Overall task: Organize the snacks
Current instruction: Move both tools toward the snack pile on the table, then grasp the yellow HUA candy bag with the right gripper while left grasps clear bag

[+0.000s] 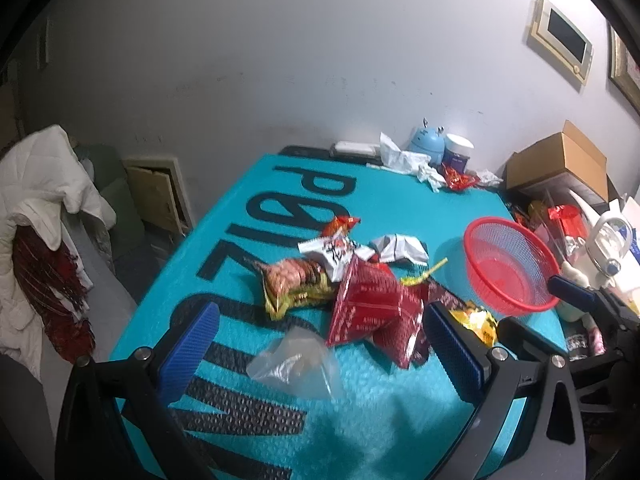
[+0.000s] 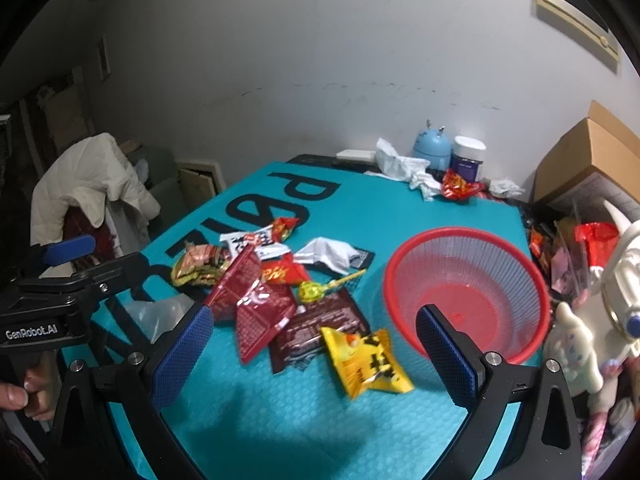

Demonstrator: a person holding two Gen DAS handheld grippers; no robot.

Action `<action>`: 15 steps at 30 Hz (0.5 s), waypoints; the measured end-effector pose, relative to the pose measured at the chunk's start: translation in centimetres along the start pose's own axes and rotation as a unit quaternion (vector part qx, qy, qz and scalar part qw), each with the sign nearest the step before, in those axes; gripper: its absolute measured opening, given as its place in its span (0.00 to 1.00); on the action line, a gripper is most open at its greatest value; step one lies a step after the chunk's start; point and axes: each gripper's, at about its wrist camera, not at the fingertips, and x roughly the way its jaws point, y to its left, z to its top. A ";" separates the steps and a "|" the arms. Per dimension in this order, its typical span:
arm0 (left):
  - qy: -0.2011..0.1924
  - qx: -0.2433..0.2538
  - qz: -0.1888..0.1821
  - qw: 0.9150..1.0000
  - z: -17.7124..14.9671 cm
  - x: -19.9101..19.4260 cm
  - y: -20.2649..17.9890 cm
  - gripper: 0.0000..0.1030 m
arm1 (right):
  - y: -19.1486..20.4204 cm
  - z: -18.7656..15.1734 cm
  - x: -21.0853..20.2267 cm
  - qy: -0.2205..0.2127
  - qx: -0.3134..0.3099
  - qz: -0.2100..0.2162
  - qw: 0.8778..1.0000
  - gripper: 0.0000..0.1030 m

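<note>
Both grippers, L gripper (image 1: 320, 344) & R gripper (image 2: 316, 350), wide open, empty, above snack pile (image 2: 260, 292)

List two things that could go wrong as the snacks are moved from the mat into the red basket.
1. The dark red packets overlap, so a tool may lift two or drag a neighbour.
2. The red basket looks light and sits unheld; a knock from the open right tool could slide or tip it towards the clutter beside the teal mat.

White scuffed wall (image 1: 280, 60); chair (image 1: 52, 208) draped with white quilted jacket (image 2: 92, 184).
</note>
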 end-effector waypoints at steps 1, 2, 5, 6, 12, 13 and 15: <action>0.001 -0.003 -0.003 1.000 -0.2 0.0 0.2 1.00 | 0.2 -0.2 0.1 0.002 -0.001 0.005 1.000 1.00; 0.002 -0.004 -0.006 1.000 -0.5 -0.1 0.4 1.00 | 0.3 -0.6 0.2 0.003 -0.002 0.011 1.000 1.00; 0.012 0.003 -0.007 1.000 -1.6 0.1 0.7 1.00 | 0.6 -1.4 0.3 0.006 0.004 0.021 1.000 1.00; 0.021 0.003 -0.013 1.000 -2.0 0.2 0.8 1.00 | 0.7 -1.8 0.4 0.005 0.010 0.018 1.000 1.00; 0.049 0.000 -0.027 0.998 -4.5 1.3 2.0 1.00 | 1.5 -3.6 0.9 0.009 0.005 0.022 1.000 1.00; 0.053 -0.001 -0.028 0.998 -4.6 1.6 2.1 1.00 | 1.7 -3.8 1.1 0.013 0.002 0.025 1.000 1.00; 0.062 -0.008 -0.038 0.997 -5.0 2.1 2.4 1.00 | 2.0 -4.2 1.3 0.016 -0.001 0.031 0.999 1.00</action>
